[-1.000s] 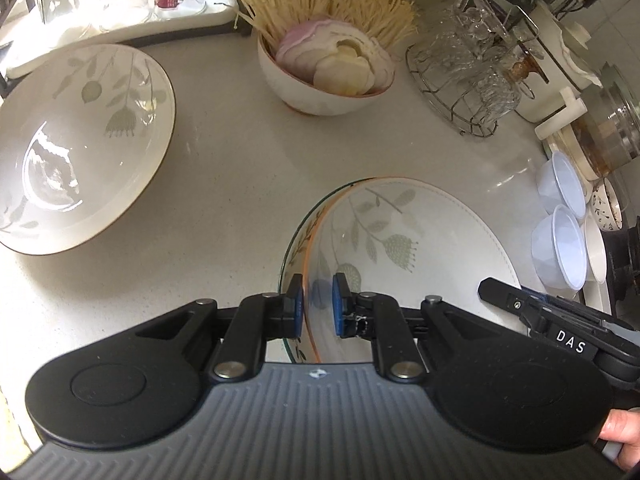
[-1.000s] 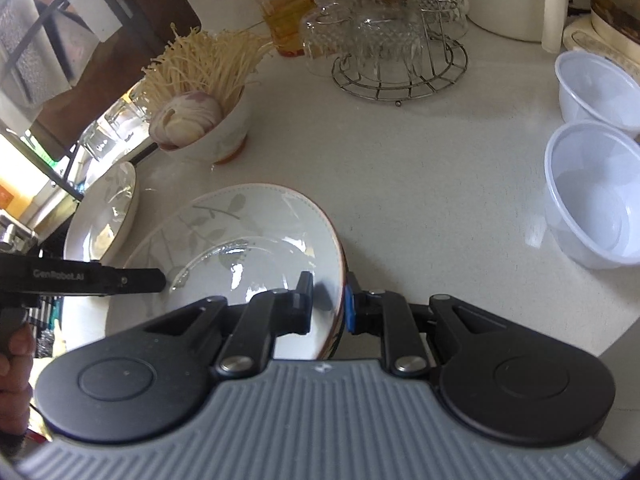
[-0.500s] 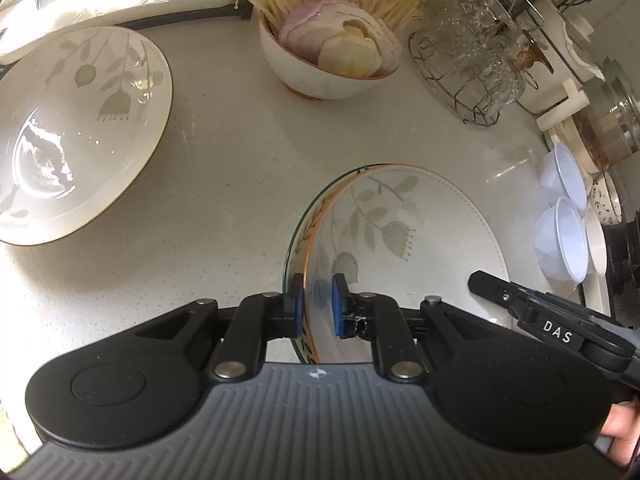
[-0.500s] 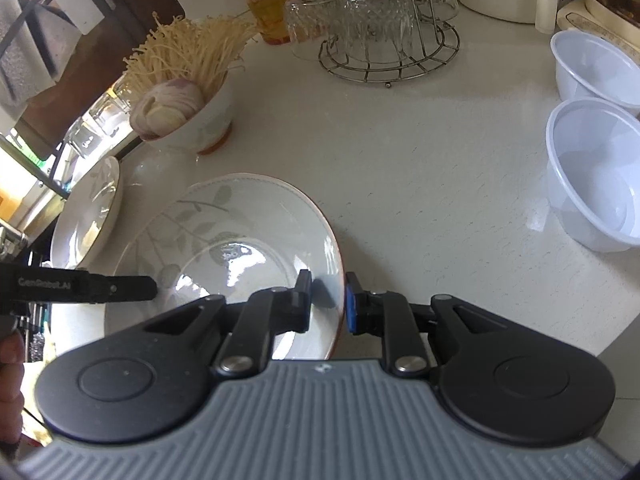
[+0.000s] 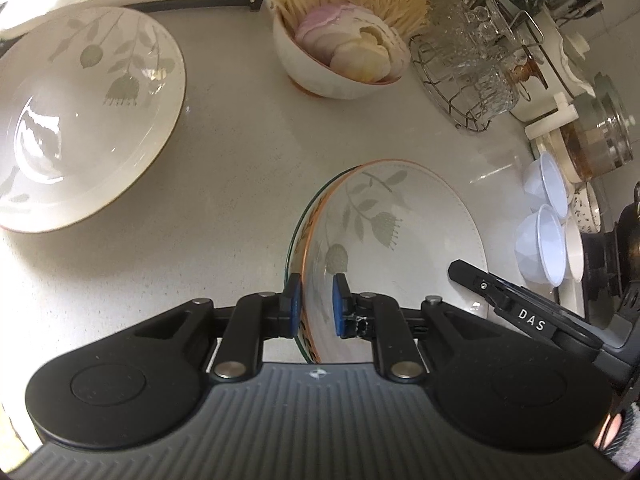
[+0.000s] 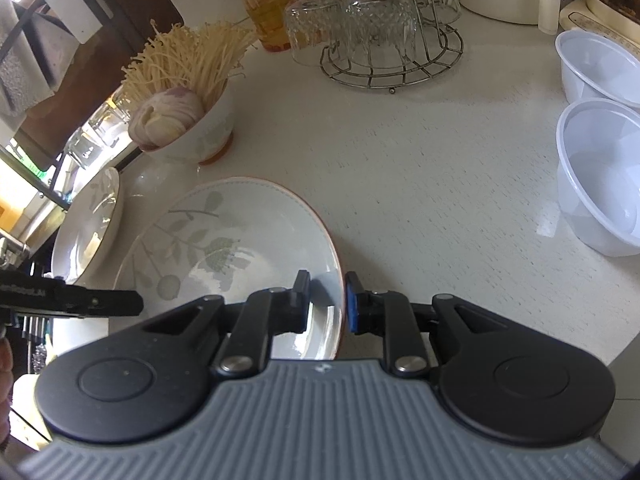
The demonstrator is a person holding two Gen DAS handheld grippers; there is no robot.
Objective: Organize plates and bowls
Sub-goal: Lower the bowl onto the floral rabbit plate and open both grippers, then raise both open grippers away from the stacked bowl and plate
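Gripping opposite rims, a floral plate (image 5: 400, 232) is held by the left gripper (image 5: 316, 304) and right gripper (image 6: 327, 300) near a second plate (image 5: 80, 116).

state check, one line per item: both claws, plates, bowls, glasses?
left claw: shut on held plate's left rim
right claw: shut on its right rim
held plate: upright, empty
second plate: on counter, empty
ceramic bowl: full, noodles and onion
plastic bowls: empty
glasses: inverted on rack
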